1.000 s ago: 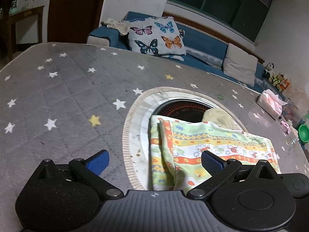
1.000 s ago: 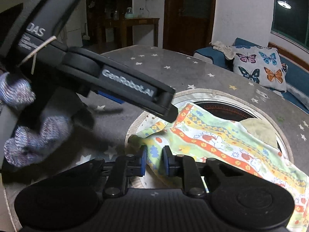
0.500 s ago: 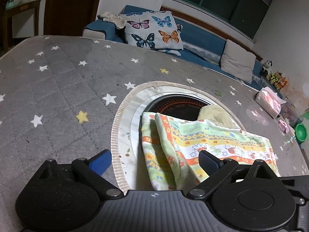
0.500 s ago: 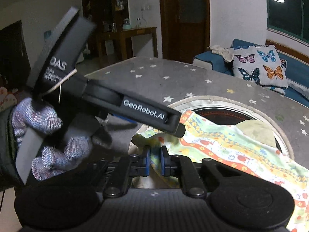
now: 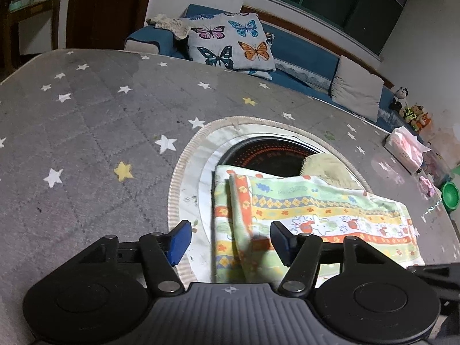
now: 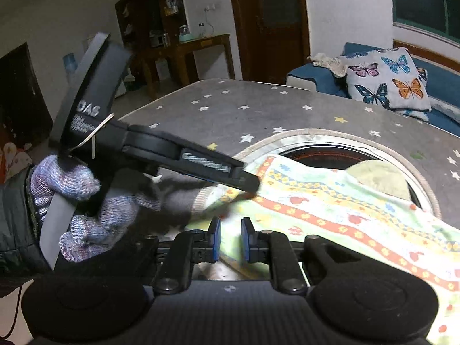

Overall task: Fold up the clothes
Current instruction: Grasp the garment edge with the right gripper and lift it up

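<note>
A folded cloth with green, yellow and orange printed stripes (image 5: pixel 310 210) lies over the round opening in the grey star-patterned table cover (image 5: pixel 95 132). My left gripper (image 5: pixel 228 240) is open, its blue pads either side of the cloth's near left corner. In the right wrist view the same cloth (image 6: pixel 339 201) stretches to the right. My right gripper (image 6: pixel 230 240) stands with a narrow gap between its pads at the cloth's near edge; whether it pinches the cloth is unclear. The left gripper's body (image 6: pixel 184 155), held by a gloved hand (image 6: pixel 72 189), reaches over the cloth's corner.
A dark round heater (image 5: pixel 267 158) shows in the table's opening with a beige pad (image 5: pixel 327 166) beside it. A blue sofa with a butterfly cushion (image 5: pixel 233 43) stands behind the table. A tissue pack (image 5: pixel 405 146) and a green bowl (image 5: pixel 450 195) sit at the right.
My left gripper has moved closer over the cloth's left corner and narrowed a little. My right gripper's pads have parted slightly, from nearly shut to a small gap.
</note>
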`<state>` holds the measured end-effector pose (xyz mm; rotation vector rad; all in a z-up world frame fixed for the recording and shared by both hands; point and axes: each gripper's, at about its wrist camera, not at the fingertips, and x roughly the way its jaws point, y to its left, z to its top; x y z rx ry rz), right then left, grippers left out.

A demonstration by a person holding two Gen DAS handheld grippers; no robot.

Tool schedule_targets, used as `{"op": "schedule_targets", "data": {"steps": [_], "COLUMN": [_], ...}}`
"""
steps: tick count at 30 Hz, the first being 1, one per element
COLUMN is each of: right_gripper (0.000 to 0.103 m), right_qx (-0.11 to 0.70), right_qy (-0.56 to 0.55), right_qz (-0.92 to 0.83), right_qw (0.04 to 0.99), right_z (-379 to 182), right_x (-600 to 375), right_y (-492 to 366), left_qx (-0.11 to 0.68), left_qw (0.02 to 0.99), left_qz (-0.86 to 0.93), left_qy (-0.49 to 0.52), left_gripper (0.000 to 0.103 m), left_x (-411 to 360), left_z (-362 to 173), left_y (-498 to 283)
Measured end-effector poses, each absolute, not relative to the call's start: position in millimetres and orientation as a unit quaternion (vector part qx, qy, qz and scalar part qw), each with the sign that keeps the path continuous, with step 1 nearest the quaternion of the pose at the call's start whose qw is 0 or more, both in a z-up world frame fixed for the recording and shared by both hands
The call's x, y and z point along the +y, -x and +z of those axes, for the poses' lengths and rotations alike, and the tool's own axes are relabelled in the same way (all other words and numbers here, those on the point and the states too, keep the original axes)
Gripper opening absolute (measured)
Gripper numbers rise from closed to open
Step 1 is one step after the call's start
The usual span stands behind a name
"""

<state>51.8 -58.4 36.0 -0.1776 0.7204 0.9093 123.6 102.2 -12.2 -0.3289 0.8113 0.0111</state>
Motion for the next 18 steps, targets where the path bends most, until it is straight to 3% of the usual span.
{"op": "schedule_targets", "data": {"steps": [3, 11, 18], "right_gripper": [0.015, 0.037, 0.044], "right_qx": [0.347, 0.371, 0.390], "right_qy": [0.078, 0.052, 0.040], "right_qz": [0.409, 0.298, 0.250], "right_qw": [0.840, 0.878, 0.885], "right_z": [38.8, 37.7, 18.6], "right_x": [-71.8, -107.9, -105.1], "right_y": [-66.5, -150.4, -221.9], "left_qx": [0.387, 0.375, 0.381], "left_qw": [0.909, 0.917, 0.916], "left_qz": [0.006, 0.004, 0.003], "left_qy": [0.153, 0.138, 0.129], "left_gripper": [0.063, 0.065, 0.066], "left_x": [104.4, 106.5, 104.5], "left_z": [-9.3, -1.1, -2.7], "left_y": [-122.8, -124.0, -137.2]}}
